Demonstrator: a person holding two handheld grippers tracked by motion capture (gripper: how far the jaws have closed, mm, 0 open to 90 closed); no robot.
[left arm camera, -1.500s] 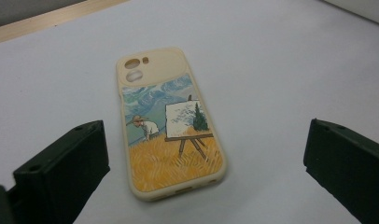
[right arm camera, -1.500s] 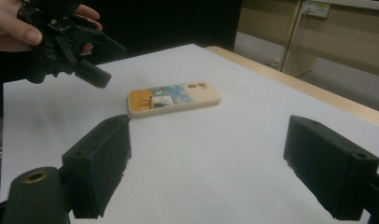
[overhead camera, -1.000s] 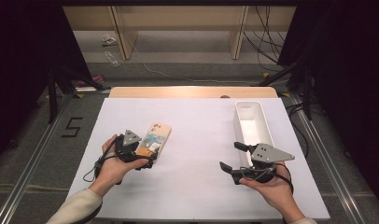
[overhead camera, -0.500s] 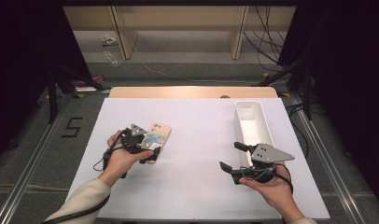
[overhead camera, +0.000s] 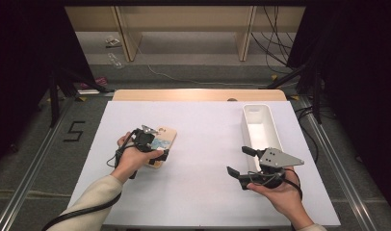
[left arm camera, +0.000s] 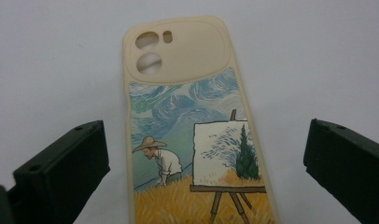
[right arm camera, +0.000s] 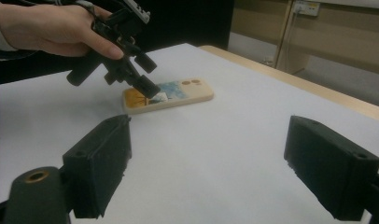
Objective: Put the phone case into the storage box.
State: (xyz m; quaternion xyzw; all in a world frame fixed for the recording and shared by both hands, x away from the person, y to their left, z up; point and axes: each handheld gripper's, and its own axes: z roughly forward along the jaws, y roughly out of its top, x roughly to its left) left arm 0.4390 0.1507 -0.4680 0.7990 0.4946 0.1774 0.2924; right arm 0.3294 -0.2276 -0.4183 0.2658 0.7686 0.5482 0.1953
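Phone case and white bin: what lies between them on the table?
Nothing: in the high view, bare white tabletop separates the phone case from the white bin.

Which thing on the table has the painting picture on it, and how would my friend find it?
Look at the big white table and go to its left half, where the left gripper hovers. There lies a flat cream phone case. Unlike the plain white bin on the right, it shows a straw-hatted painter, an easel and a swirly blue sky.

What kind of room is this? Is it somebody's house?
Probably a lab or workshop, not a house: a white table, floor rails alongside it, loose cables, and a person holding the left gripper over a phone case.
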